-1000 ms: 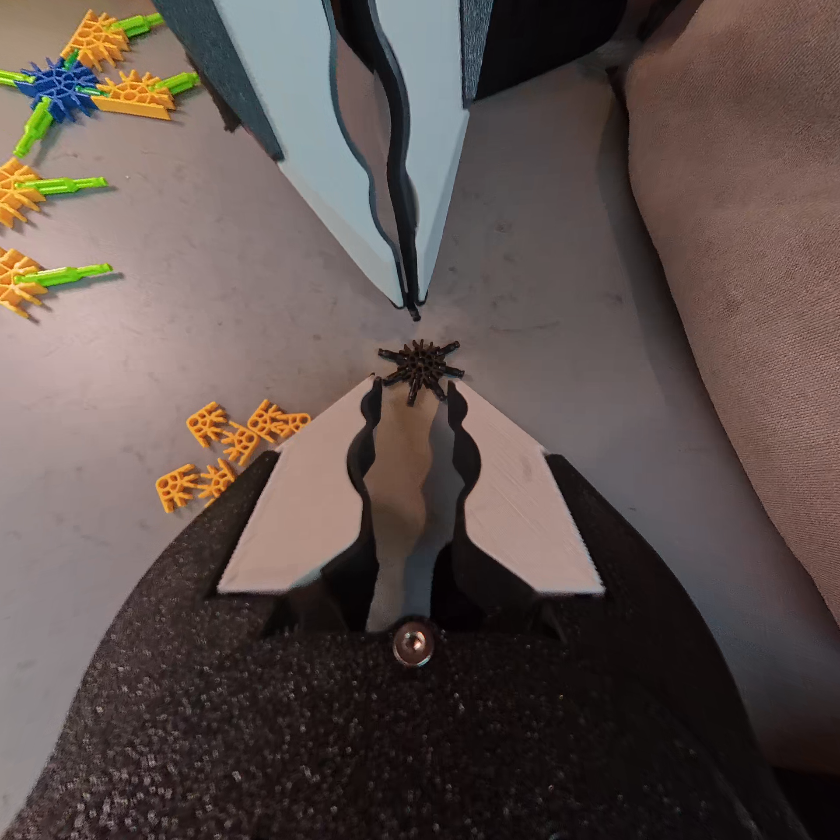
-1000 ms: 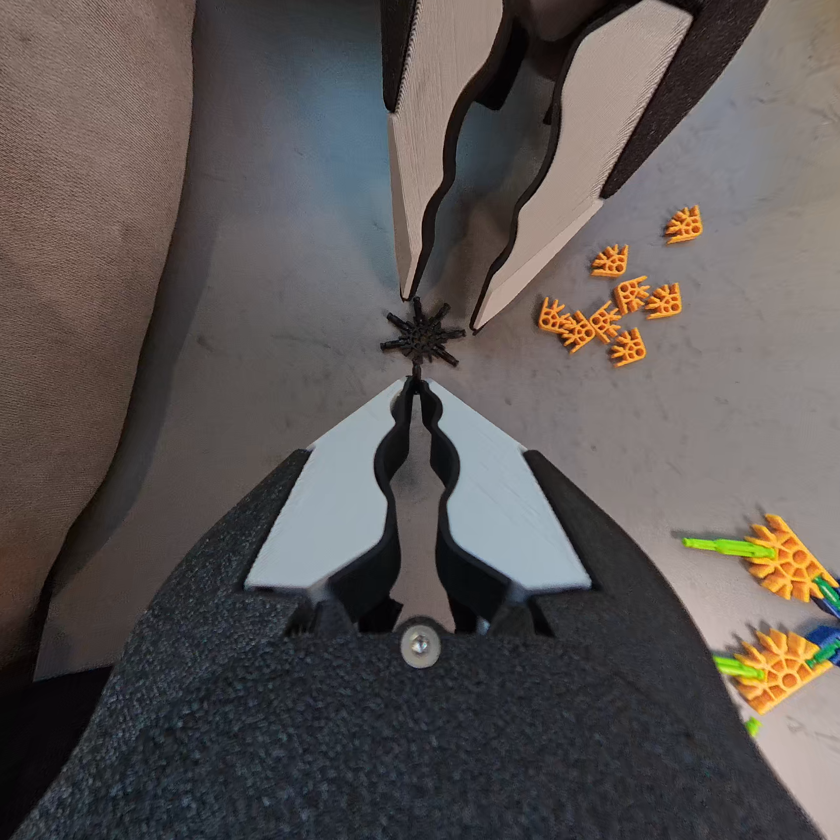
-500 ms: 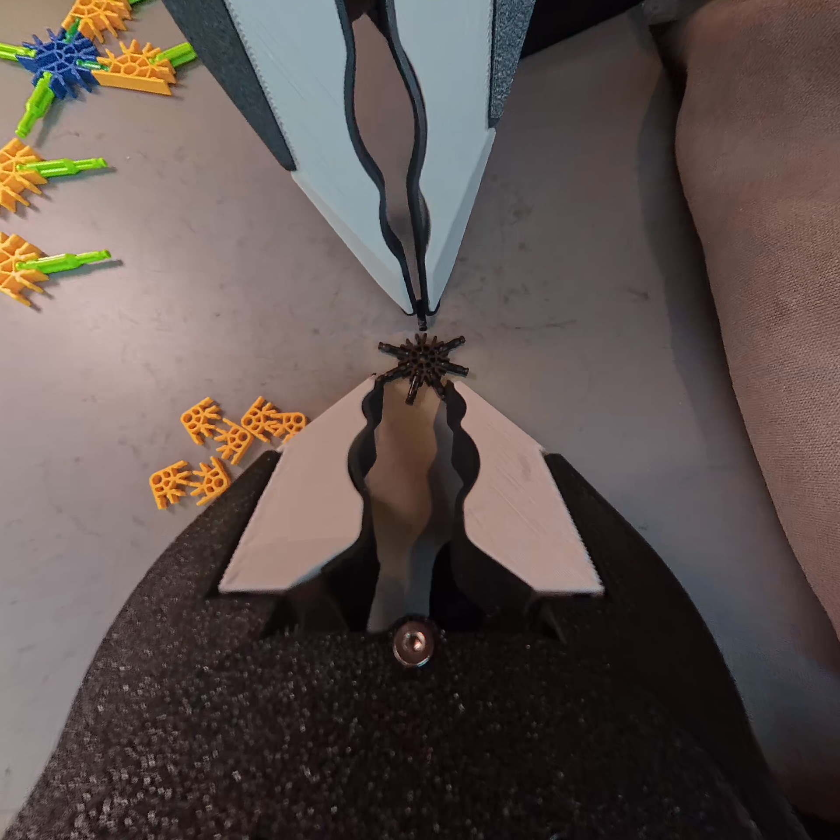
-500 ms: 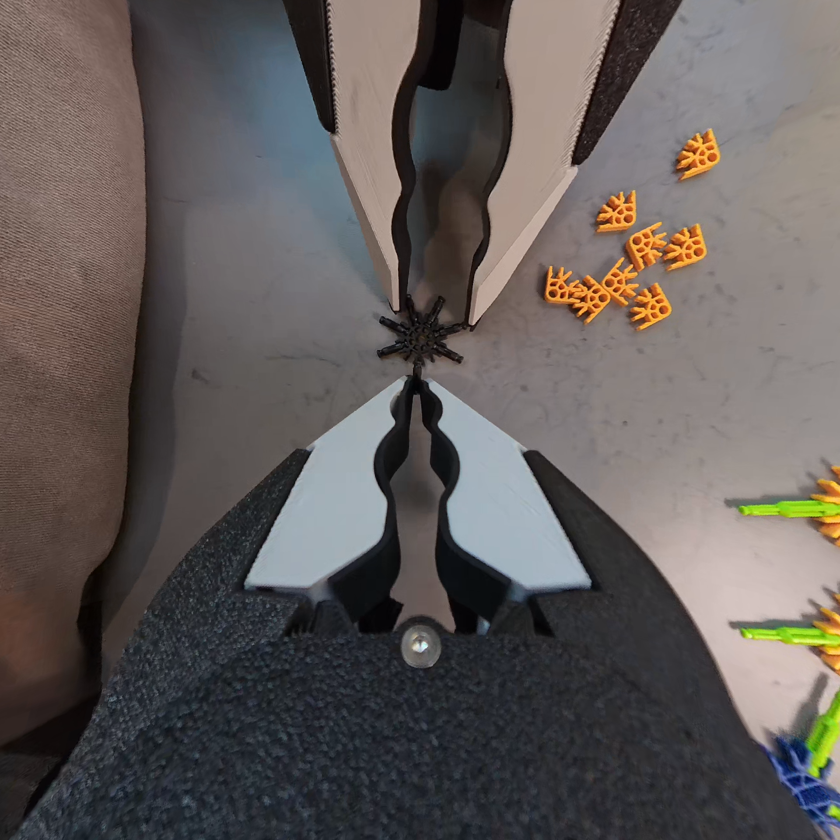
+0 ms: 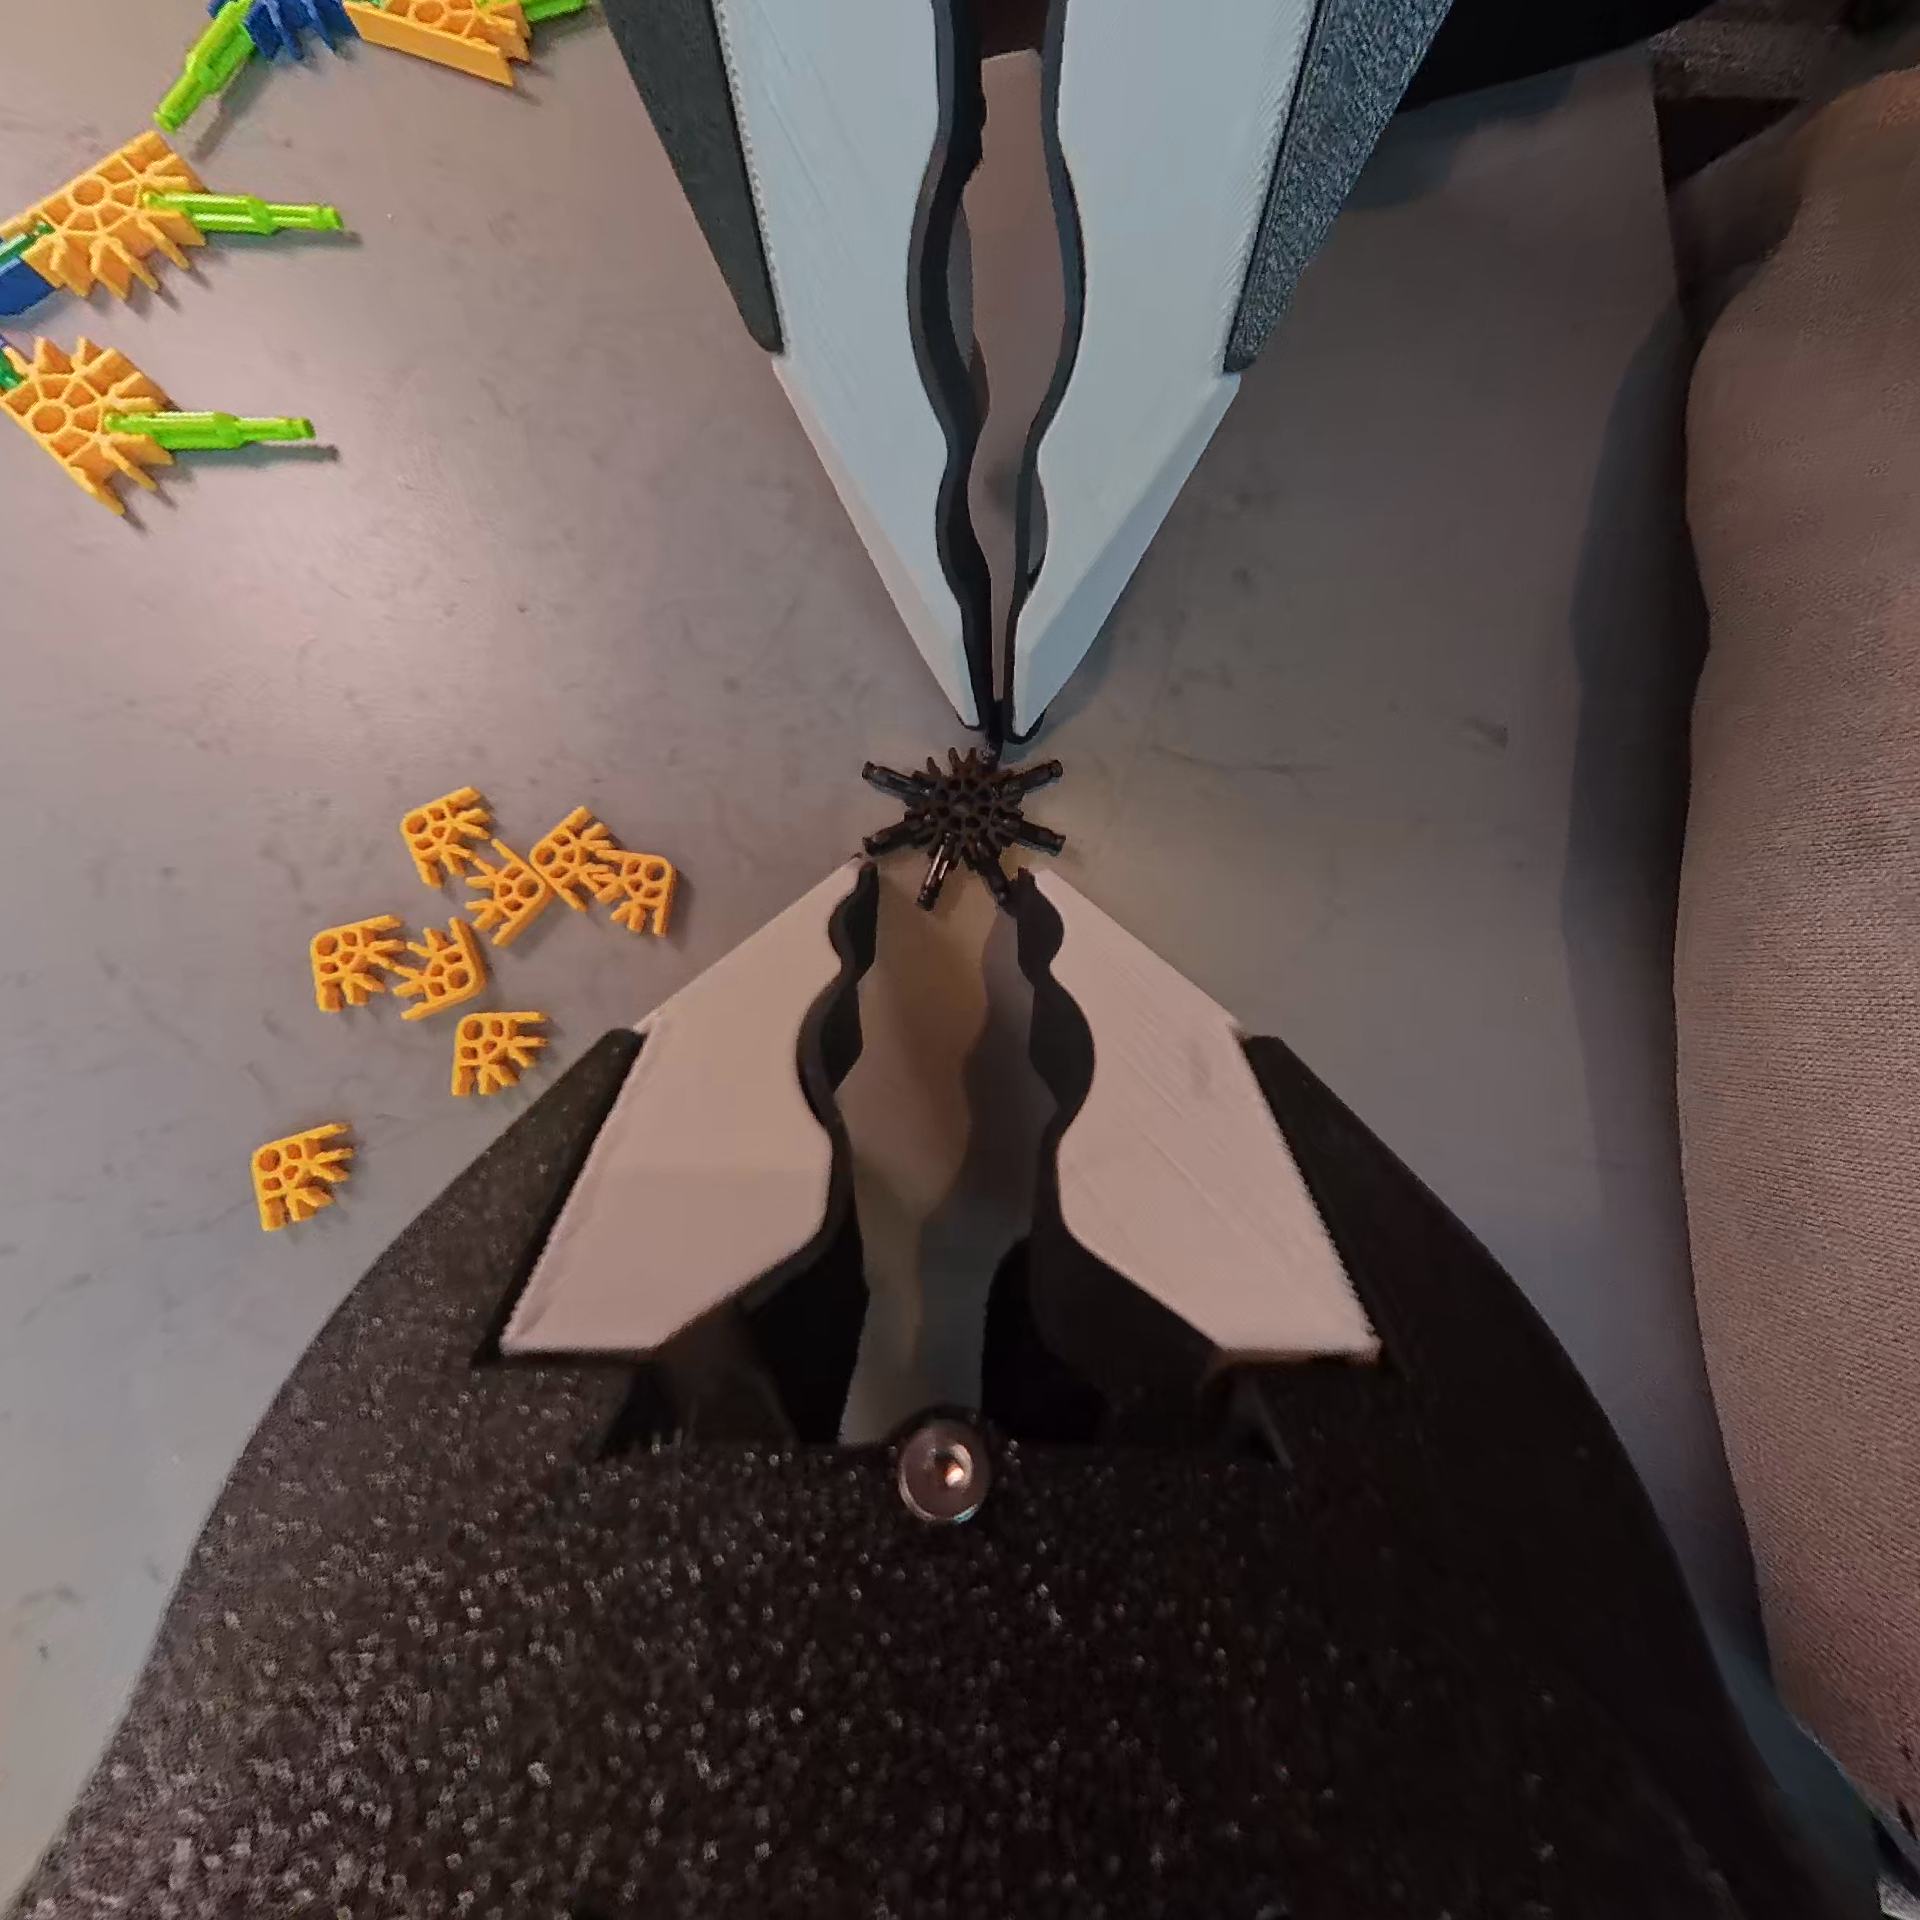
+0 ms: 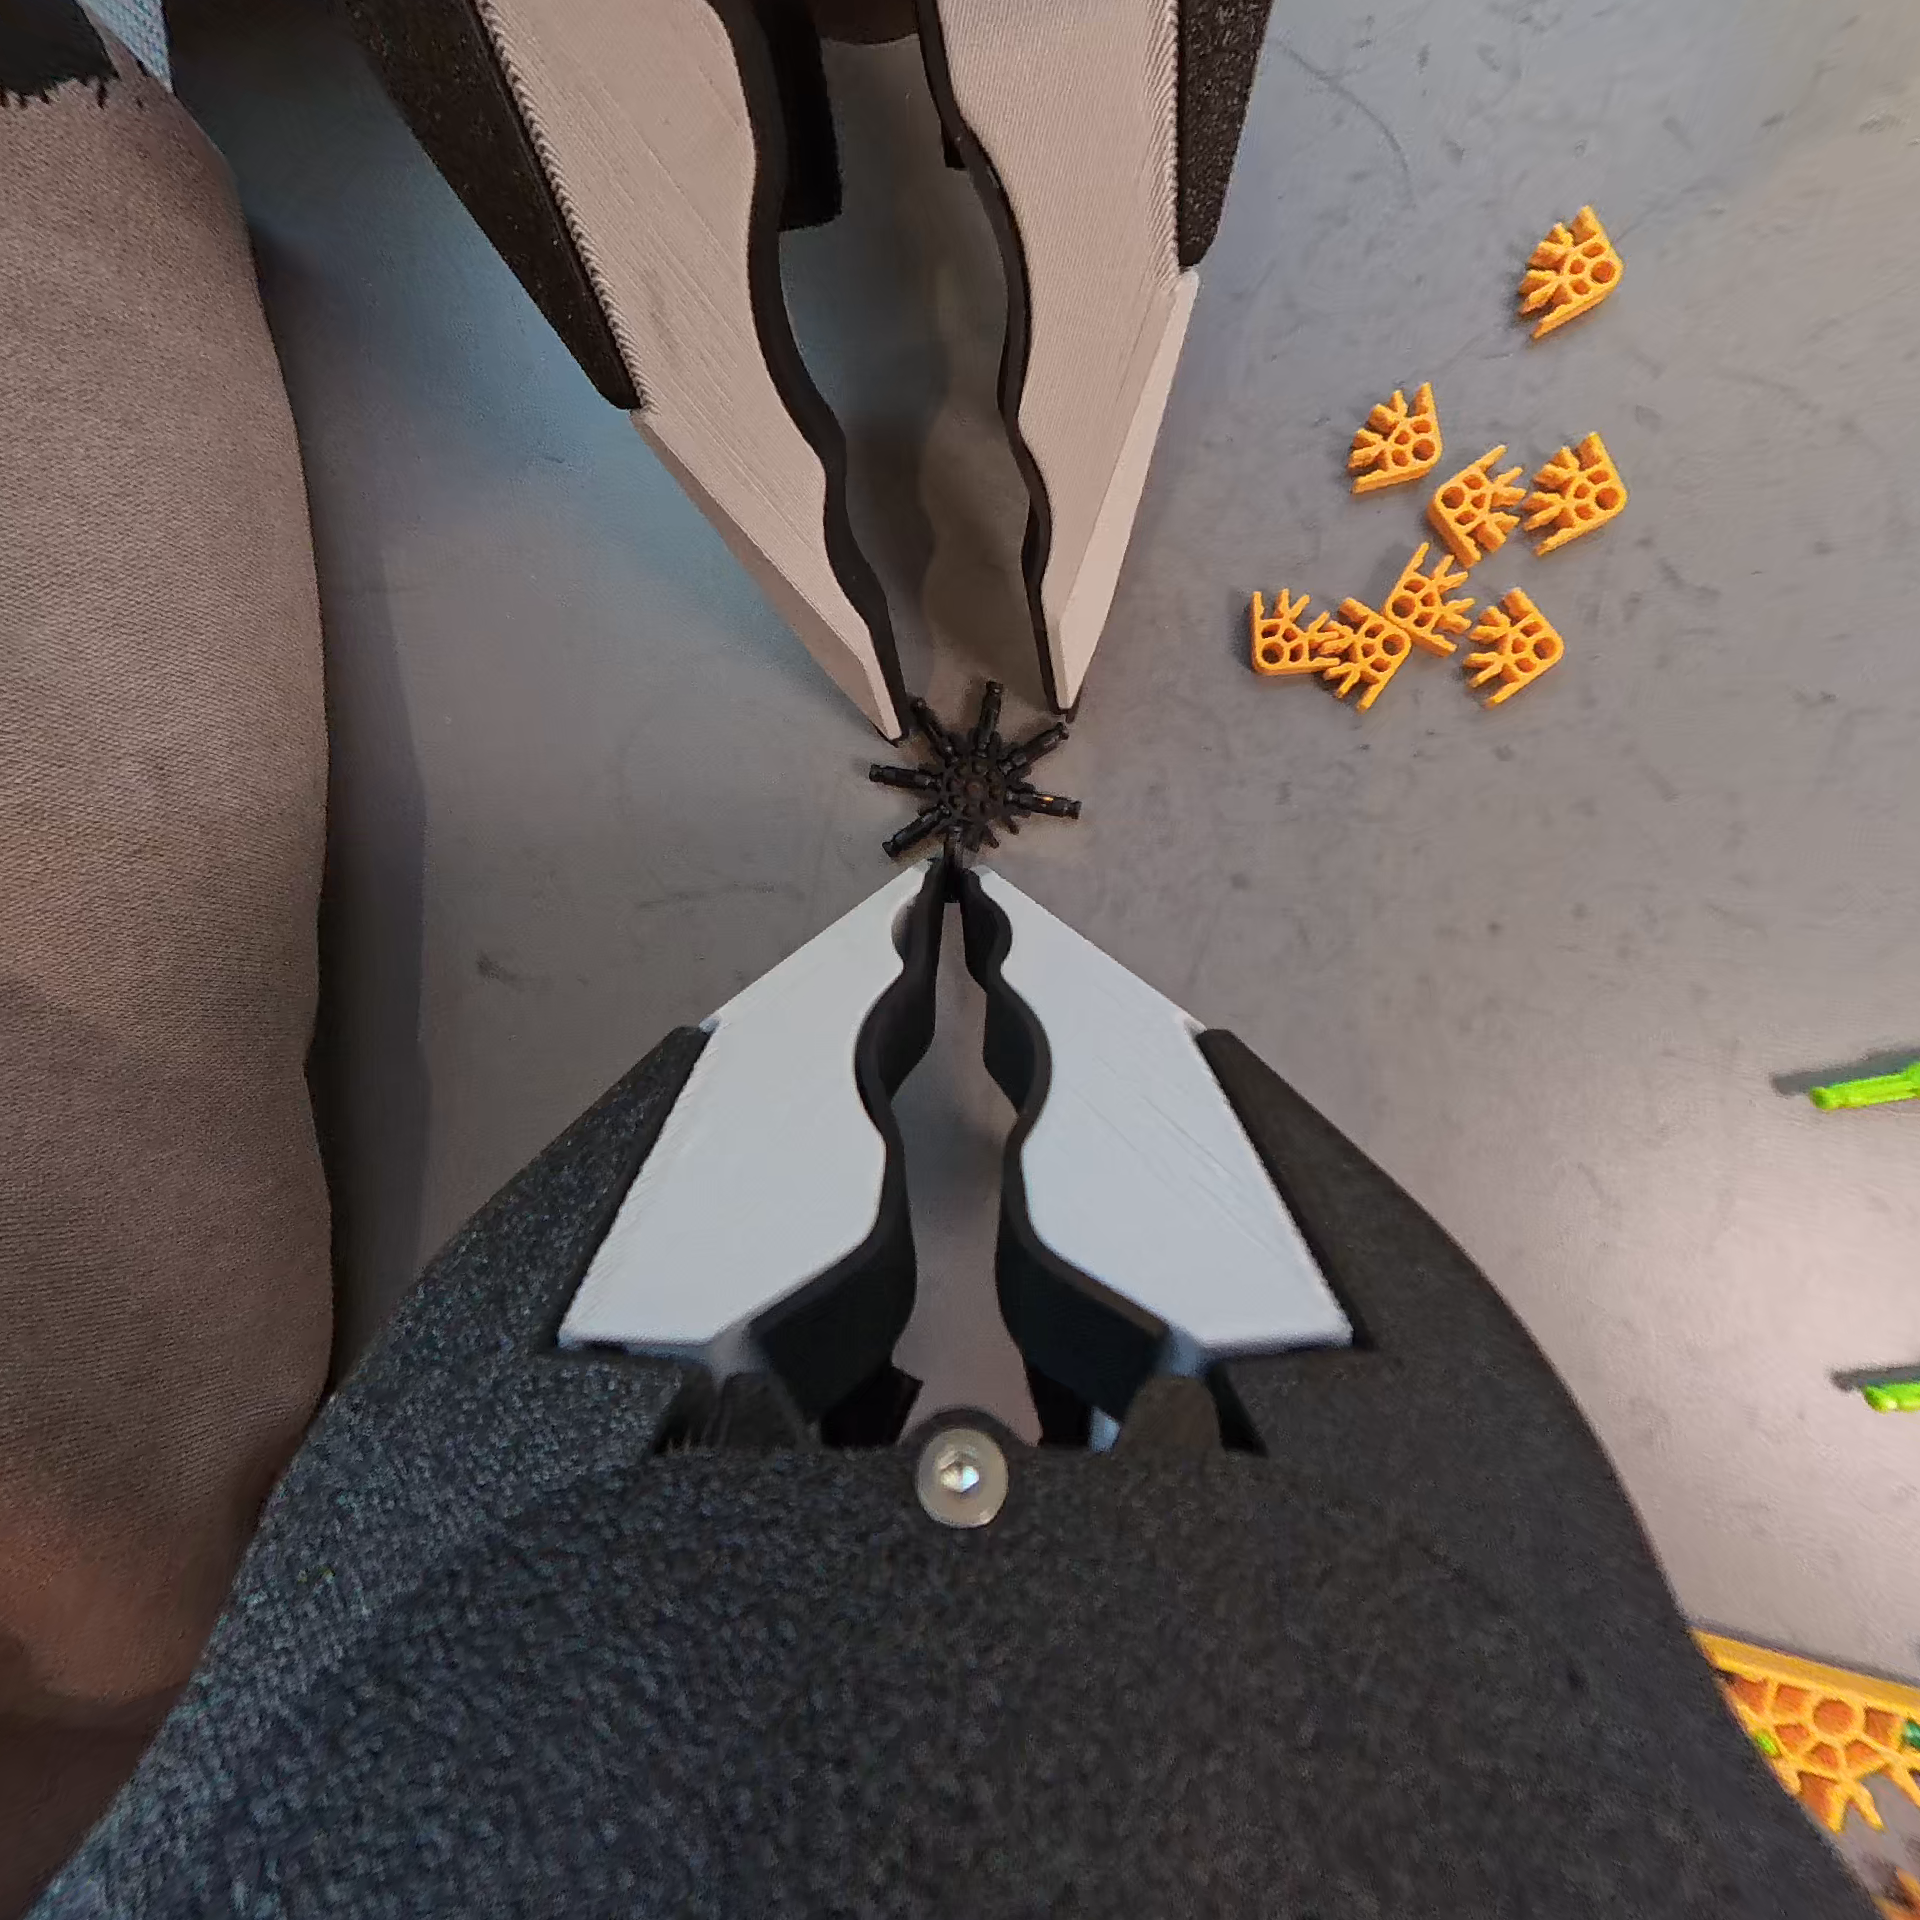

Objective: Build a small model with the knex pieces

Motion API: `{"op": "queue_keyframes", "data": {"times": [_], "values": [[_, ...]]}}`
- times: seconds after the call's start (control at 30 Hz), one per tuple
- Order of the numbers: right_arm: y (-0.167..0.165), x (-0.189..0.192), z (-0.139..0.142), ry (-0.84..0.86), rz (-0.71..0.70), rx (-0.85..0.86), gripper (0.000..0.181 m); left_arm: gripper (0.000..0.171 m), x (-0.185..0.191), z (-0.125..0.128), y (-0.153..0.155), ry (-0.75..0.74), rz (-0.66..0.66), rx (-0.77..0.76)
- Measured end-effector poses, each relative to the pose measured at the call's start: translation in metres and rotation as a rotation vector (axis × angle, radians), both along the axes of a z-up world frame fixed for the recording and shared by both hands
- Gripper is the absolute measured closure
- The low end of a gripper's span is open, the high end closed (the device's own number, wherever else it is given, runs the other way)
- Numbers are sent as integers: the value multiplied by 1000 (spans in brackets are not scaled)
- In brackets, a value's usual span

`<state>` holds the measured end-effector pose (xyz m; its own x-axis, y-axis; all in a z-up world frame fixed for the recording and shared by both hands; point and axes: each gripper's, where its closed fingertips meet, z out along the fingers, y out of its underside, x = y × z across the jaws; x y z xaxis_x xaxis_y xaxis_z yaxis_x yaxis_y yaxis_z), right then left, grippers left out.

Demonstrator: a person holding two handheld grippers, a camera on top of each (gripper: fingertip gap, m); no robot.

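A: Biggest first. Grey table (image 5: 416, 644), brownish cushion (image 5: 1808, 935) along its edge.

B: Same cushion sits on the other side in the right wrist view. Grippers?

A: The left gripper (image 5: 940, 883) has its tips parted, straddling the near spokes of the black star connector (image 5: 961, 816). It isn't clamped; one tip touches or nearly touches a spoke, can't tell which.

B: The right gripper (image 6: 951, 873) has its tips pinched together on a thin black rod (image 6: 948, 860). The rod's far end meets the star connector (image 6: 971, 790) at its rim. Seated in a slot or just touching? Can't tell.

A: In the left wrist view that gripper comes in from the top, tips right at the star's far edge. The star is on or just above the table between both grippers, can't tell which.

B: Smaller stuff: a cluster of orange connectors (image 5: 488, 935) lies loose on the table, beside the left gripper.

A: Farther off, orange fan pieces with green rods (image 5: 125, 416) plugged in, and a blue piece (image 5: 281, 16) at the top edge.

B: The orange cluster (image 6: 1455, 561) shows in the right wrist view too, well apart from the star.
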<state>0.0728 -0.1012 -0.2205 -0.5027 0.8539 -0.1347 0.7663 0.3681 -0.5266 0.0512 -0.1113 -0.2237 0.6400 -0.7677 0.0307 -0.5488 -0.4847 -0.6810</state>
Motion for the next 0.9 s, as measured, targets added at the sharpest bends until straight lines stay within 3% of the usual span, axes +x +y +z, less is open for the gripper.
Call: {"op": "queue_keyframes", "data": {"times": [0.53,0.67,0.9], "values": [[3,-2,1,-39,-40,31,175,148,1,0,-10,1,-11,-7],[3,-6,10,-3,-54,18,181,148,1,0,-11,-10,-14,-13],[0,-7,1,-23,-35,27,181,148,1,0,-11,-13,-15,-9]]}}
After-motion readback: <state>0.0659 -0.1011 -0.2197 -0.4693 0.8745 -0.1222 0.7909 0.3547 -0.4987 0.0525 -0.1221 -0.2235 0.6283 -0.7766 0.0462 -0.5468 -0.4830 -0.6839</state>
